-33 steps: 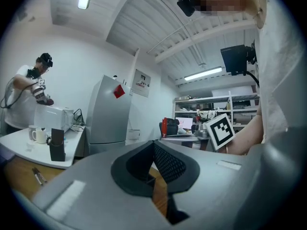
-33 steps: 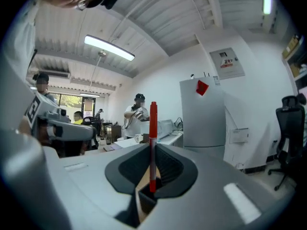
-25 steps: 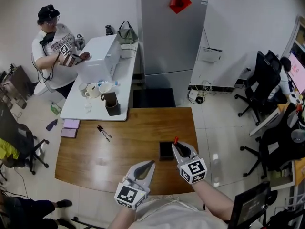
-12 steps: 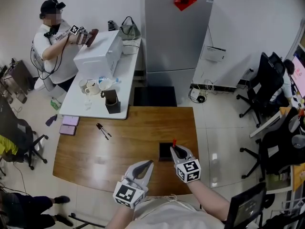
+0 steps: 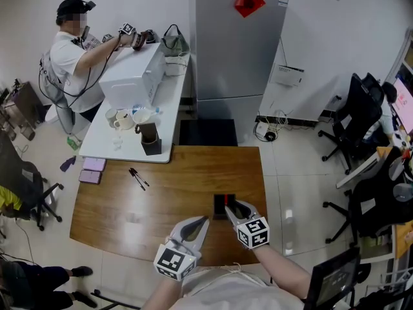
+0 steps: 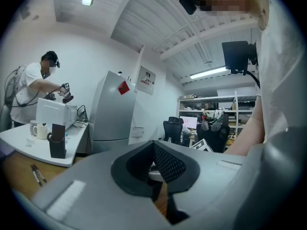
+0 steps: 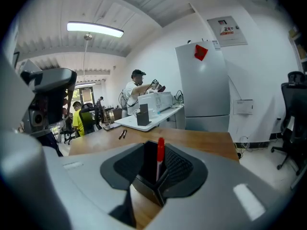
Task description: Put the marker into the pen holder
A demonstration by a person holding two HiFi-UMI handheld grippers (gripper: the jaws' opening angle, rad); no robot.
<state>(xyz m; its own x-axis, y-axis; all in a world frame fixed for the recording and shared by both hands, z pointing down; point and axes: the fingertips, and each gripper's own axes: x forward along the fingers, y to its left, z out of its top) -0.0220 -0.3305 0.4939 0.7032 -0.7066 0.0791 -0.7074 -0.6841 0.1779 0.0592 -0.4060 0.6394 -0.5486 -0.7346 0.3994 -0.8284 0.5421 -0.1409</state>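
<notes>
A black square pen holder [image 5: 221, 206] stands on the wooden table [image 5: 168, 199] near its right front. A marker with a red cap [image 7: 160, 146] stands upright inside the pen holder [image 7: 147, 178]. My right gripper [image 5: 233, 207] sits just behind the holder with its fingers either side of the marker; its jaws have just been opening, and the pads do not press on the marker. The same right gripper [image 7: 156, 152] looks straight into the holder. My left gripper [image 5: 202, 221] hovers over the front edge, jaws together and empty; the left gripper [image 6: 153, 145] points level.
Two dark pens [image 5: 138, 177] lie at the table's left back. Behind stands a white table [image 5: 129, 148] with cups and a black box [image 5: 152, 143]. A person [image 5: 68, 57] works there. Office chairs [image 5: 358, 112] stand right, a grey fridge [image 5: 235, 41] behind.
My right gripper has sunk toward the table with the marker, which now stands in the holder, and its jaws have spread. The left gripper stays put. The person at the back reached over the white box.
</notes>
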